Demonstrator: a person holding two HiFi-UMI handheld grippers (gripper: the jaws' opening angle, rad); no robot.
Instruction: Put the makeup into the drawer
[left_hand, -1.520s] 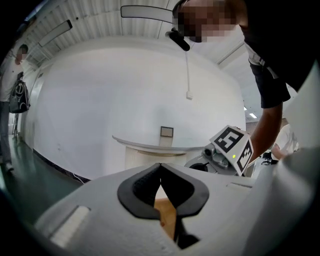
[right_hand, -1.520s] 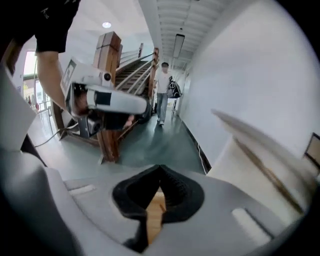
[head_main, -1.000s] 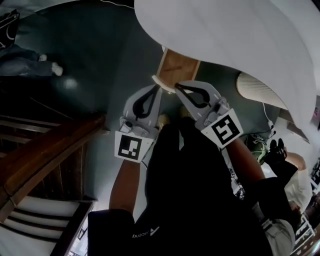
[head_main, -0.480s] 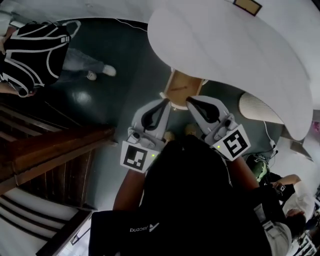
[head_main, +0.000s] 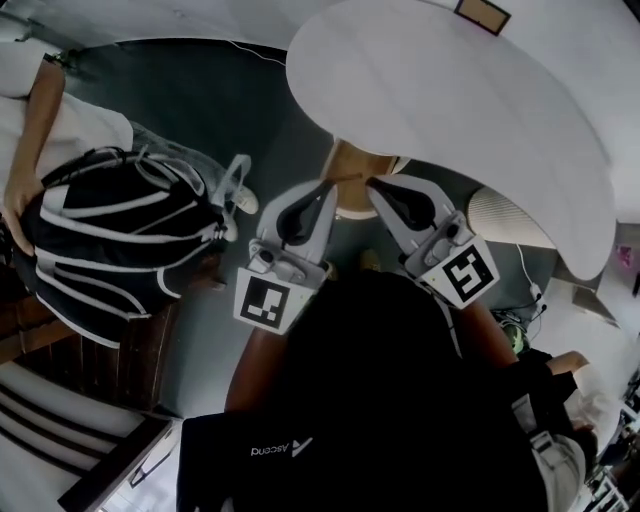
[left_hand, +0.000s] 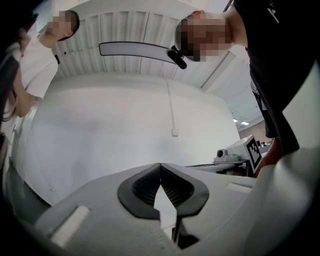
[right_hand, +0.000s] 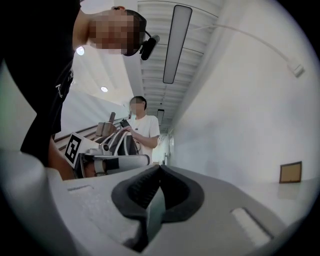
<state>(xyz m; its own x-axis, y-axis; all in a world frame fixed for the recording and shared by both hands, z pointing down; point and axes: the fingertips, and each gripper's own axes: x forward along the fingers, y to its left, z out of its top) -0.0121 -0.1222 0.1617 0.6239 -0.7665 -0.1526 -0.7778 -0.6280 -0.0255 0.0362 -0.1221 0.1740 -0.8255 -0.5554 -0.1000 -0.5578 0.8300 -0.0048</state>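
While holding left gripper (head_main: 322, 188) and right gripper (head_main: 372, 186) pinched shut on nothing, pointing them toward twelve o'clock under white table (head_main: 450, 110); seeing no makeup, so looking carefully.

Head view: the white table (head_main: 450, 110) is running off the top and right edges and is overhanging a tan wooden piece (head_main: 352, 188). The closed tips of the left gripper (head_main: 322, 186) and right gripper (head_main: 372, 184) are covering its near end, so its kind is not showing. The left edge is cutting off the person (head_main: 35, 120) carrying the backpack (head_main: 110, 240). The wearer's dark torso (head_main: 380, 400) is masking the floor beneath.
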